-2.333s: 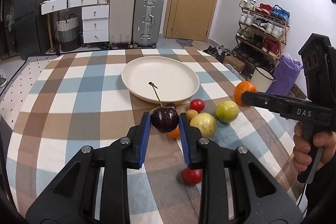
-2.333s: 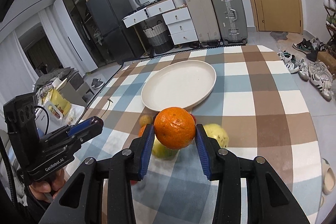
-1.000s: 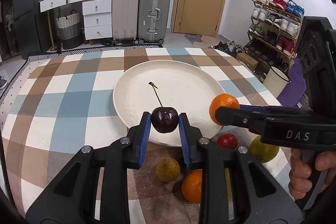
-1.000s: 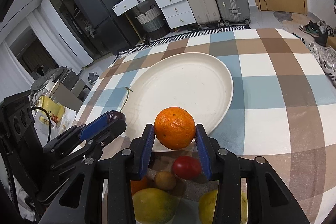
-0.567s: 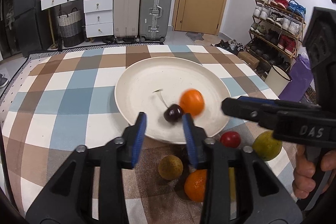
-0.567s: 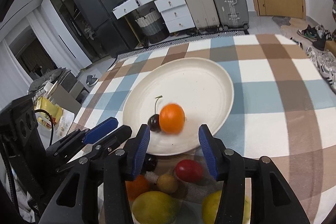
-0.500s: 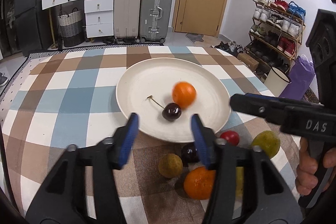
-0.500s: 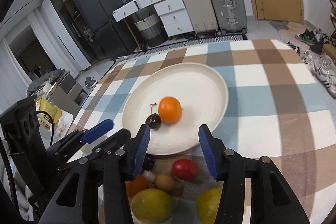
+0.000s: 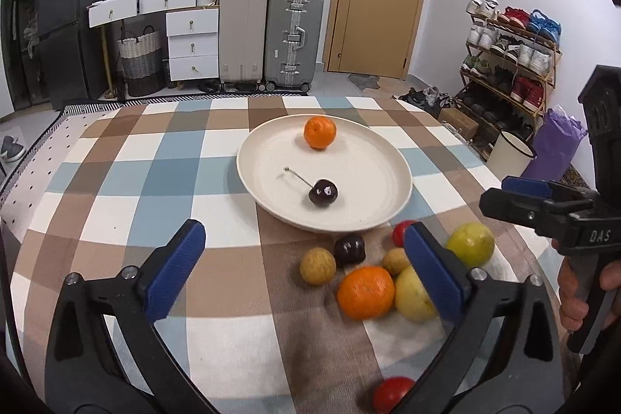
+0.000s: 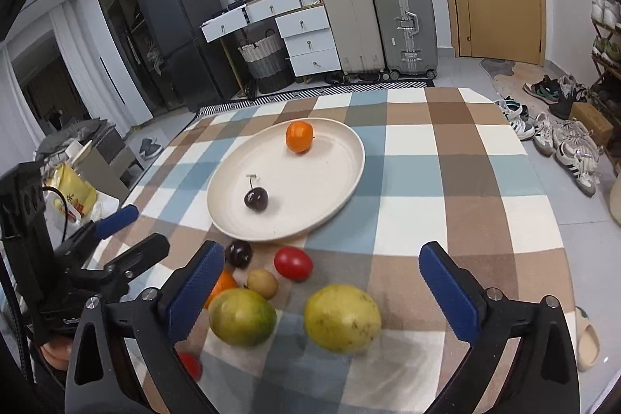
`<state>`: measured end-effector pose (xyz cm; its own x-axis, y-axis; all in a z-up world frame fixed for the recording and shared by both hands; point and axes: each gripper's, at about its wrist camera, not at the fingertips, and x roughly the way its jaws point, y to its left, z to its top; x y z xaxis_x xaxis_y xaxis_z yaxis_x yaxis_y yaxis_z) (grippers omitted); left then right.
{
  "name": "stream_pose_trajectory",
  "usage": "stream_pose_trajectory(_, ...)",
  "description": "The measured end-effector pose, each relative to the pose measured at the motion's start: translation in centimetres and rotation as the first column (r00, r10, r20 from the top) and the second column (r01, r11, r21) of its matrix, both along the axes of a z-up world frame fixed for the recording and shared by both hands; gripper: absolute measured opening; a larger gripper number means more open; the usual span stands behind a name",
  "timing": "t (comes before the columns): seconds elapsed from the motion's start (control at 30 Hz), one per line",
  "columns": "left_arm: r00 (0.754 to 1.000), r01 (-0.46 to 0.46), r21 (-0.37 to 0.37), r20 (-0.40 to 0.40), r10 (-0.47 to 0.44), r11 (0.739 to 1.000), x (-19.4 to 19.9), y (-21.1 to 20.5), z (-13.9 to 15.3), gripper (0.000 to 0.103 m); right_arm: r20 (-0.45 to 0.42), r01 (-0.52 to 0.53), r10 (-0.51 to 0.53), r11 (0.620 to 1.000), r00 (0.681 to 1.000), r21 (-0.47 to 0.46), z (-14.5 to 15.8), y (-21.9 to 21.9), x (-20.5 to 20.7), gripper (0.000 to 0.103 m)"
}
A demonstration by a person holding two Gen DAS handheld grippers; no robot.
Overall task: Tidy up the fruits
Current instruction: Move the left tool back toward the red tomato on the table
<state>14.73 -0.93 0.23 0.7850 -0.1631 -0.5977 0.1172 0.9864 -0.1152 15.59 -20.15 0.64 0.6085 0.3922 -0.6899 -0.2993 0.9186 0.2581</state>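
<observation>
A cream plate (image 9: 372, 212) (image 10: 341, 181) on the checked tablecloth holds an orange (image 9: 319, 132) (image 10: 299, 137) at its far side and a dark cherry (image 9: 323, 193) (image 10: 255, 199) with a stem nearer me. My left gripper (image 9: 302, 266) is open and empty, pulled back from the plate. My right gripper (image 10: 322, 282) is open and empty above the loose fruit. Loose fruit lies in front of the plate: a second orange (image 9: 365, 293), a second cherry (image 9: 349, 250) (image 10: 238, 253), a red tomato (image 10: 293, 263), two yellow-green fruits (image 10: 341, 317) (image 10: 241, 316).
Small brown fruits (image 9: 317, 265) (image 10: 262, 283) lie among the pile. Another red tomato (image 9: 392, 394) sits near the table's front edge. Suitcases and drawers stand behind the table, a shoe rack (image 9: 508, 57) to the right.
Both grippers have opened and let go: the cherry and the orange now lie on the plate. The orange rolled to the plate's far side. Both grippers have drawn back and opened wide.
</observation>
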Motion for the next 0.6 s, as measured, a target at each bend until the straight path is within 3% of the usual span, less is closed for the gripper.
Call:
stream_pose_trajectory(0.17, 1.000, 0.001, 0.028, -0.013, 0.000, 1.000, -2.6, -0.3, 0.2, 0.102, 0.000, -0.012, 0.012, 1.000, 1.000, -0.011, 0.1, 0.1, -1.8, 0.102)
stream_pose_trajectory(0.6, 0.996, -0.016, 0.012, -0.086, 0.017, 1.000, -7.5, 0.0, -1.3, 0.102, -0.019, -0.018, 0.017, 0.999, 1.000, -0.034, -0.3, 0.0, -5.0, 0.102)
